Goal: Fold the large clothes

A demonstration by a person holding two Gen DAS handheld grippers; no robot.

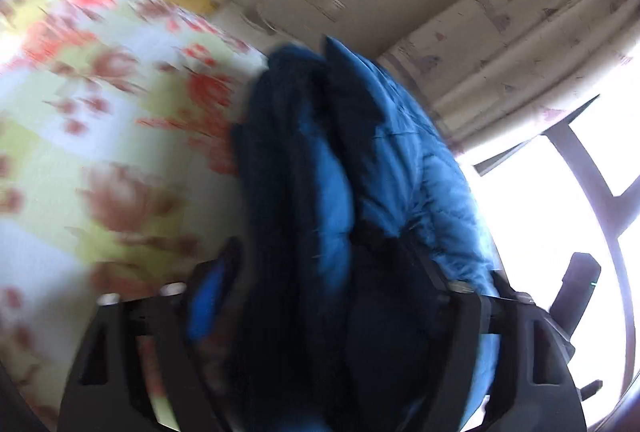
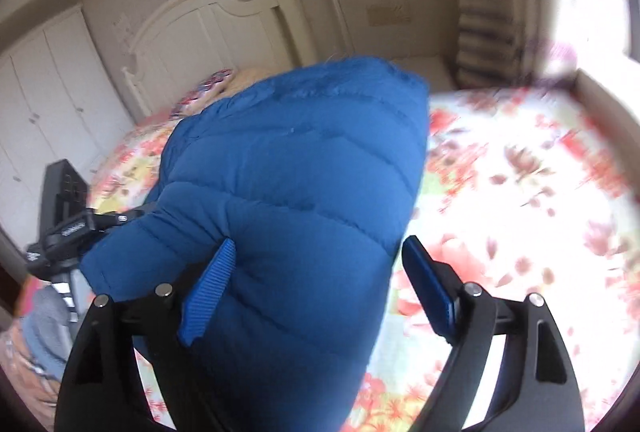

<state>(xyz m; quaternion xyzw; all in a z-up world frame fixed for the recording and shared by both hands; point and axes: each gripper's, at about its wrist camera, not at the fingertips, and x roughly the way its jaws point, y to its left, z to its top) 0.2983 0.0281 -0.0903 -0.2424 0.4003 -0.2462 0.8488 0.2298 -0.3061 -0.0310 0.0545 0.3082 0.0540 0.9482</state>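
A blue quilted puffer jacket (image 2: 296, 168) hangs bunched above a bed with a floral sheet (image 2: 520, 192). In the left wrist view the jacket (image 1: 400, 160) fills the space between the fingers of my left gripper (image 1: 320, 268), which is shut on its thick folds. In the right wrist view my right gripper (image 2: 320, 252) has its blue fingers spread wide, and the jacket bulges between them; the left finger presses the fabric, the right finger (image 2: 428, 288) stands just clear of it. The left view is motion-blurred.
A white headboard (image 2: 208, 28) and pillows stand at the bed's far end. White wardrobe doors (image 2: 44, 100) line the left wall. A black camera on a tripod (image 2: 66, 208) stands beside the bed. Curtains (image 1: 520, 32) and a bright window (image 1: 560, 192) are at the right.
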